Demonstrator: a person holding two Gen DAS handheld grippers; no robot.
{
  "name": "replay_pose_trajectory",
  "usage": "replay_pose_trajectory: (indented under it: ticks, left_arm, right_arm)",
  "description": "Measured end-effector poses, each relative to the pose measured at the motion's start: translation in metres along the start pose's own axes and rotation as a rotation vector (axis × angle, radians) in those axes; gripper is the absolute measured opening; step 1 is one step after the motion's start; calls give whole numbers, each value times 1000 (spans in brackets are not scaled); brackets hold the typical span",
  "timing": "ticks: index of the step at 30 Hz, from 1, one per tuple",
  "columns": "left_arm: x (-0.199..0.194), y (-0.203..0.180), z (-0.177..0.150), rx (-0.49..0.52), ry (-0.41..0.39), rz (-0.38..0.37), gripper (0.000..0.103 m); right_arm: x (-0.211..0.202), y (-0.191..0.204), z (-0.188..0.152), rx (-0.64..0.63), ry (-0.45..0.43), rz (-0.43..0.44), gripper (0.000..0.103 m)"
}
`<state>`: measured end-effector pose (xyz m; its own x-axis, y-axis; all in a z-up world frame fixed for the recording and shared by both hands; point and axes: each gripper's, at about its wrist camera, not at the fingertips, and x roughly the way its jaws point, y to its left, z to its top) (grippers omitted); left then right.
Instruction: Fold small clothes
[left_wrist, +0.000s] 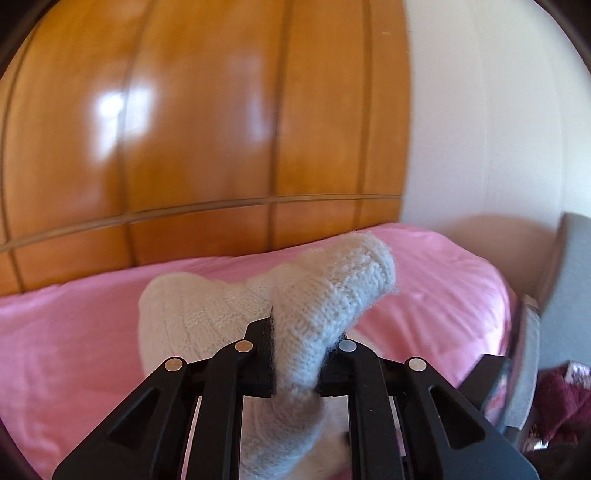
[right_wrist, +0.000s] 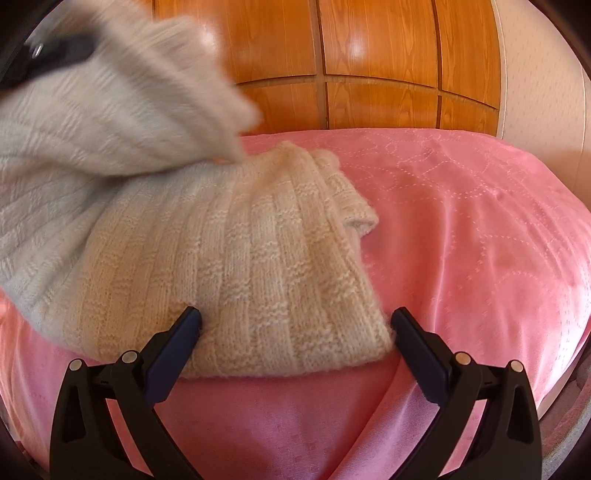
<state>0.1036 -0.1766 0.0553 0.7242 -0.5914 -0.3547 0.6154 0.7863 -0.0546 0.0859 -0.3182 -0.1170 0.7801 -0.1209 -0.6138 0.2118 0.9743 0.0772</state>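
Cream knit sweater (right_wrist: 236, 258) on the pink bedspread (right_wrist: 461, 240); left gripper (left_wrist: 297, 350) pinches a lifted fold, right gripper (right_wrist: 295, 321) spread wide over the hem

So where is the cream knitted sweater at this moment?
The cream knitted sweater lies on the pink bedspread in front of the wooden wardrobe. The left tool lifts one part; the open right tool straddles its near corner.
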Motion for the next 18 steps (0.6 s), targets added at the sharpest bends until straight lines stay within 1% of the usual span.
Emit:
replay_pose_trajectory:
  ticks: [1,3,5,6,8,10,12,13,14,15,16,17,18]
  left_arm:
    - [5,-9,-3,14,2,-26,12]
    - [18,-22,-12,48,18,-47,12]
    - [37,-38,-28,117,69,-43,12]
    - [43,-43,-35,136,98,-48,12]
    - [53,-47,-48,131,166,-73,14]
    - [58,-44,-55,106,228,-114,20]
    - [57,-38,-55,86,260,-142,38]
    - [53,-31,-53,61,268,-157,42]
    - [47,-26,-52,42,266,-176,60]
    - [37,-19,-50,1,248,-219,75]
    - [28,-15,-52,-21,224,-243,79]
    - [18,-11,-53,-33,198,-265,81]
    - [3,-8,-55,-23,167,-284,81]
  right_arm:
    - [0,-1,0,0,-2,2,101]
    - [0,-2,-2,0,-6,8,101]
    - [0,-3,-2,2,-8,13,101]
    - [0,-4,-3,2,-8,15,101]
    - [0,-7,-2,6,-7,23,101]
    - [0,-10,-3,12,-11,33,101]
    - [0,-13,-3,19,-15,47,101]
    - [-1,-15,-3,15,-12,56,101]
    - [-1,-16,-2,4,-5,63,101]
    - [-1,-17,-1,-12,3,67,101]
    - [-3,-18,0,-28,13,74,101]
    - [-5,-22,1,-33,22,84,101]
    - [-7,-26,3,-30,28,92,101]
